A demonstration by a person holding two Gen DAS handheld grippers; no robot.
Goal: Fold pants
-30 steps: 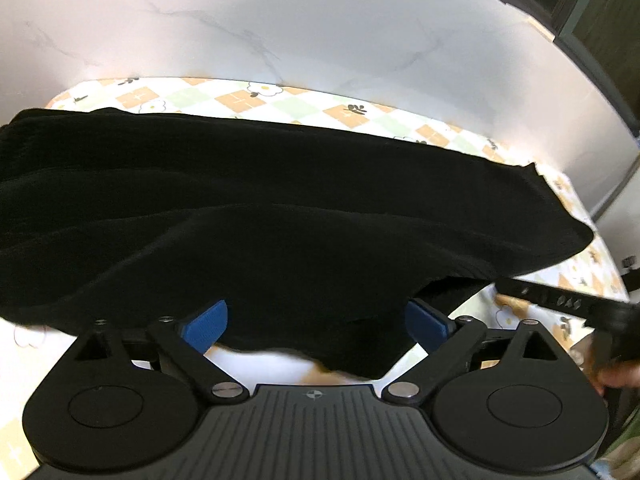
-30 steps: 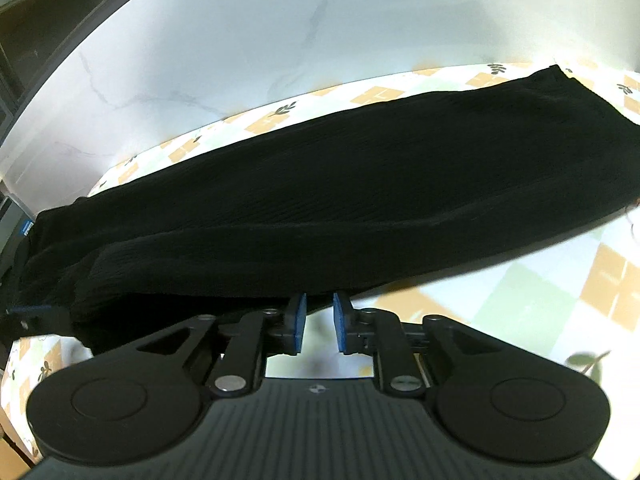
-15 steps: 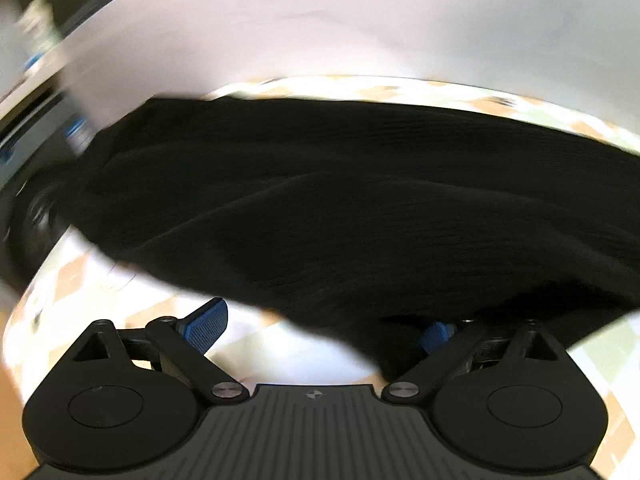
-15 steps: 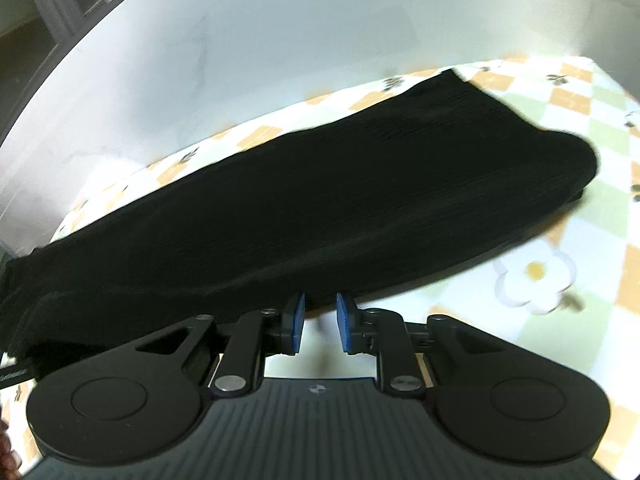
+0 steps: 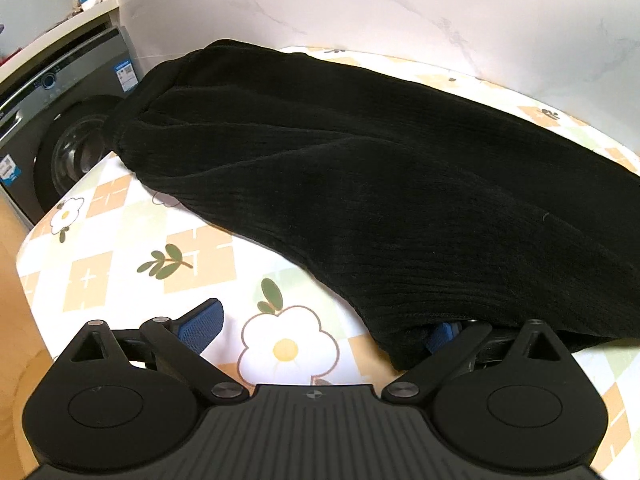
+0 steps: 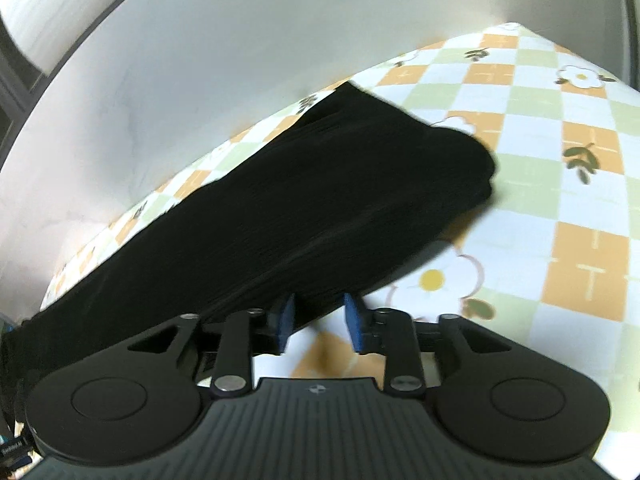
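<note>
Black ribbed pants (image 5: 380, 184) lie in a long folded band across the flower-patterned tablecloth (image 5: 120, 264). My left gripper (image 5: 320, 330) stands wide open at the band's near edge. Its left pad (image 5: 200, 326) is over bare cloth and its right pad (image 5: 440, 336) is tucked under the fabric's edge. In the right wrist view, somewhat blurred, the pants (image 6: 320, 208) run from the lower left to a rounded end at the upper right. My right gripper (image 6: 320, 320) is narrowly open, and the pants' near edge dips into the gap between its blue pads.
A grey front-loading washing machine (image 5: 60, 128) stands past the table's left edge. A white marble-look wall (image 5: 400, 12) runs behind the table. Bare tablecloth (image 6: 560, 184) stretches to the right of the pants' end.
The left view has swung left toward the pants' end by the washing machine. The right gripper has travelled right toward the other end, and its pads have spread slightly.
</note>
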